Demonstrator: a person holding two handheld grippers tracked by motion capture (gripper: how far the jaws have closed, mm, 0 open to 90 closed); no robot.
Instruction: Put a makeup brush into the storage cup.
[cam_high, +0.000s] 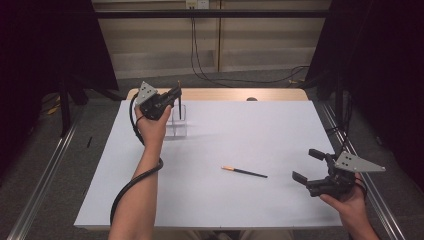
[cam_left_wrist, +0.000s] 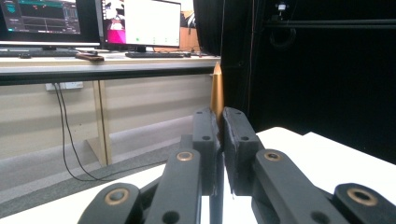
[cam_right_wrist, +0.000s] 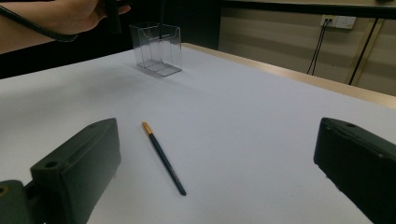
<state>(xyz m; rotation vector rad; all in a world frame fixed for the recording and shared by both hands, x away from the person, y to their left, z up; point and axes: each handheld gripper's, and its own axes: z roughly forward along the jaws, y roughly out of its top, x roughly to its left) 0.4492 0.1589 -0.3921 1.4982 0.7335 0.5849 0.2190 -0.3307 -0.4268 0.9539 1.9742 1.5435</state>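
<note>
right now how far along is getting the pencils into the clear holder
Done: nothing shows in the holder yet. In hand: the left tongs are shut on one pencil, upright over the holder. Left: the second pencil lies on the table; the right tongs are open beside it.

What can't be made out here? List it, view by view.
- High view: whether the pencil held by the left hand-held gripper has entered the clear holder; too small.
- Left gripper view: the pencil's lower part, hidden between the jaws.
- Right gripper view: print on the loose pencil, too small.
</note>
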